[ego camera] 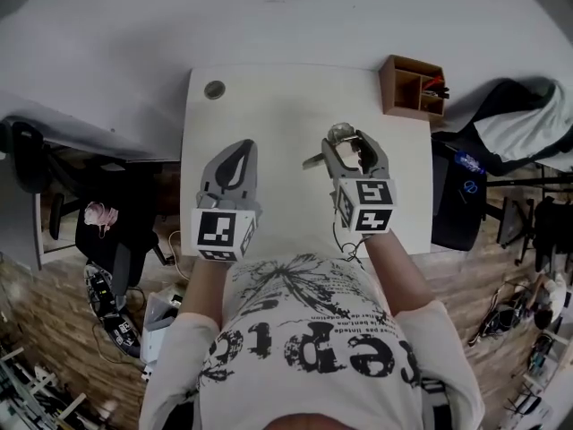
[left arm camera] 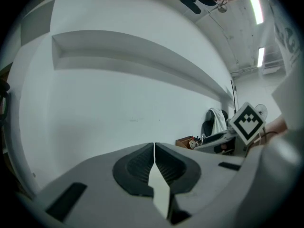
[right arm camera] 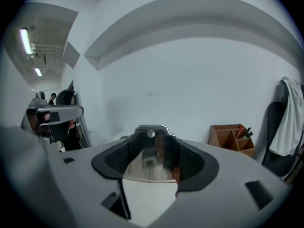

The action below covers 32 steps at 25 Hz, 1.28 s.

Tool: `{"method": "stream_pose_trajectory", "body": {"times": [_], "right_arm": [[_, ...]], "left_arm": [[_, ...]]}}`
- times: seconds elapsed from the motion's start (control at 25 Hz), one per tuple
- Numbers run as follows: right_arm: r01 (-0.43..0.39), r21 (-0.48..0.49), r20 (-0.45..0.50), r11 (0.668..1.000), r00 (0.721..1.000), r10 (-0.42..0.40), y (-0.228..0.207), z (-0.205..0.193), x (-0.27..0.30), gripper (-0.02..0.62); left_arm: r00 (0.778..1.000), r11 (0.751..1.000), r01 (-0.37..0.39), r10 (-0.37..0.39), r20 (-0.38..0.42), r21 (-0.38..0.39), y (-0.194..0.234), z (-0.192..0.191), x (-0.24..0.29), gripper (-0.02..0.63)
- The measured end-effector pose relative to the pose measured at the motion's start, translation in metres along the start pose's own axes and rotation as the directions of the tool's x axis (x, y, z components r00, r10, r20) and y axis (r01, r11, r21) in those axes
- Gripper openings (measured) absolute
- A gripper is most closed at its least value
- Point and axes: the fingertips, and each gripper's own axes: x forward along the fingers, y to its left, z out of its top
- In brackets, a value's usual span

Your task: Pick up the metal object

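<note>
Pressing on both sides of the shiny metal object (right arm camera: 151, 152), the jaws of the right gripper (ego camera: 347, 141) are seen clamped around it, over the white table (ego camera: 269, 106). At its 9 o'clock the left gripper (ego camera: 237, 155) is held with jaws closed together, nothing between them. A wooden organizer (ego camera: 391, 86) is found at about 2 o'clock, a round grommet (ego camera: 215, 90) at 10 o'clock.

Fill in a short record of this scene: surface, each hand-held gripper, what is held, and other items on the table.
surface: white table
left hand-held gripper: jaws together, nothing between them
right hand-held gripper: shut on the metal object
other items: wooden organiser at the table's far right corner; round grommet at its far left corner
</note>
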Motion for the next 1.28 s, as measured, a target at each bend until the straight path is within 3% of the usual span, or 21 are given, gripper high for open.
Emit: {"method": "stream_pose_trajectory", "body": {"times": [0.2, 0.52, 1.28], "right_arm": [[-0.02, -0.015, 0.142, 1.0, 0.99, 0.022, -0.004, 0.044, -0.038, 0.281], [-0.029, -0.064, 0.326, 0.998, 0.944, 0.048, -0.004, 0.081, -0.09, 0.279], [-0.08, -0.077, 0.349, 0.994, 0.932, 0.102, 0.01, 0.089, -0.107, 0.279]], "left_arm": [[0.999, 0.999, -0.012, 0.011, 0.035, 0.035, -0.013, 0.027, -0.001, 0.011], [0.996, 0.997, -0.025, 0.019, 0.083, 0.072, -0.036, 0.057, -0.011, 0.011], [0.993, 0.993, -0.046, 0.034, 0.111, 0.109, -0.054, 0.075, -0.032, 0.011]]}}
